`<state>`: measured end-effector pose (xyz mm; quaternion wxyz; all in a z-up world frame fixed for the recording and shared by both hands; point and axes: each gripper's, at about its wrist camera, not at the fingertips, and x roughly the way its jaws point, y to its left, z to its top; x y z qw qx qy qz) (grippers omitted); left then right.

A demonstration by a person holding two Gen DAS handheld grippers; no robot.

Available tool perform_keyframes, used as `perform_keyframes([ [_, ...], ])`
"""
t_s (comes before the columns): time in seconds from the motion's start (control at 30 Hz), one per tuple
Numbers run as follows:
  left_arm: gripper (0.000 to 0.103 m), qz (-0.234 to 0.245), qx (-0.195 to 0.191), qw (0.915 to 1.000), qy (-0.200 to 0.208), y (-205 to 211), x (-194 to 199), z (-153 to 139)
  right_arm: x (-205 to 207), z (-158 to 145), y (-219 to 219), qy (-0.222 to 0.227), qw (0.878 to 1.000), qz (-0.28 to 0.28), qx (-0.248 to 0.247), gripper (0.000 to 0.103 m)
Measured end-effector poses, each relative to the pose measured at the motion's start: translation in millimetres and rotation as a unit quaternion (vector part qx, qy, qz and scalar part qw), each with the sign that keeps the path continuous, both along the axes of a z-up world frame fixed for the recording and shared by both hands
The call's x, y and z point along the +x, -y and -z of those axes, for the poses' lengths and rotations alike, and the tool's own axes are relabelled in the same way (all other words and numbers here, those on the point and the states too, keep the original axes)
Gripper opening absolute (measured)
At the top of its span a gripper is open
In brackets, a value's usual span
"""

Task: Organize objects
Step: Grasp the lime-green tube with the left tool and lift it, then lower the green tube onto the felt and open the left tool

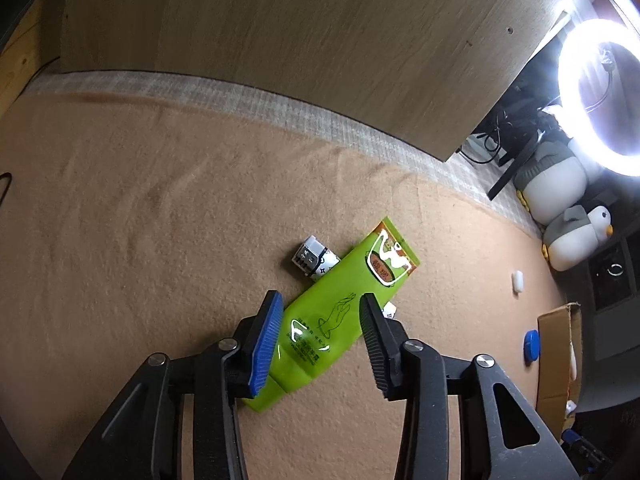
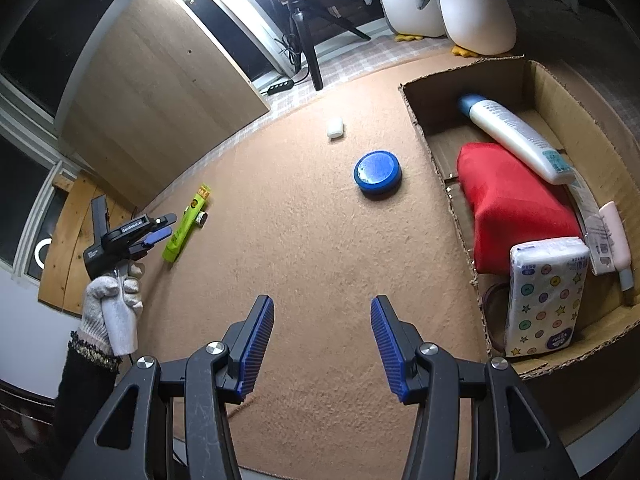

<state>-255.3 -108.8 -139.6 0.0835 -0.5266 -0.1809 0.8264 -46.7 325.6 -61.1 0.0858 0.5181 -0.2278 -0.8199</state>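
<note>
The left claw (image 1: 320, 344), wide open and holding nothing, is hovering over the green packet (image 1: 340, 312) lying flat beside a small white box (image 1: 314, 258). Ideally it lowers squarely, pinching the packet's narrow width. The right claw (image 2: 322, 344) is hanging open and empty.

Glowing ring light (image 1: 600, 100) at upper right, two plush penguins (image 1: 568, 216) beneath it, black tripod (image 2: 310, 46) on checkered cloth, power strip (image 2: 281, 85) beside it, light wooden panel (image 1: 300, 40) standing behind the tan carpet (image 2: 304, 248)
</note>
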Motion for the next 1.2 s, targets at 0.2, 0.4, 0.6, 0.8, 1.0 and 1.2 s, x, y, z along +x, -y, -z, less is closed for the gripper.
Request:
perform_keyframes([
  [0.2, 0.031, 0.009, 0.006, 0.9999, 0.010, -2.9, -2.5, 8.4, -2.3, 2.8, -0.8, 0.005, 1.000, 0.000, 0.000, 0.047],
  [0.4, 0.030, 0.018, 0.007, 0.9998, 0.009, -12.5, 5.7, 11.8, -7.9, 4.7, -1.3, 0.009, 1.000, -0.001, -0.003, 0.047],
  [0.6, 0.029, 0.021, 0.010, 0.9997, 0.010, -27.7, 20.7, 13.6, -15.4, 5.2, 5.5, 0.011, 1.000, -0.009, -0.005, 0.047],
  [0.8, 0.029, 0.028, 0.007, 0.9995, 0.011, -47.3, 43.6, 17.6, -22.8, 6.8, 13.7, 0.012, 1.000, -0.018, -0.007, 0.047],
  [1.0, 0.024, 0.049, 0.001, 0.9988, 0.007, -79.1, 64.9, 18.8, -25.0, 9.1, 17.8, 0.012, 0.999, -0.028, -0.010, 0.047],
  [1.2, 0.023, 0.080, 0.006, 0.9968, 0.006, -118.0, 83.1, 18.4, -25.6, 11.3, 23.7, 0.013, 0.999, -0.040, -0.010, 0.047],
])
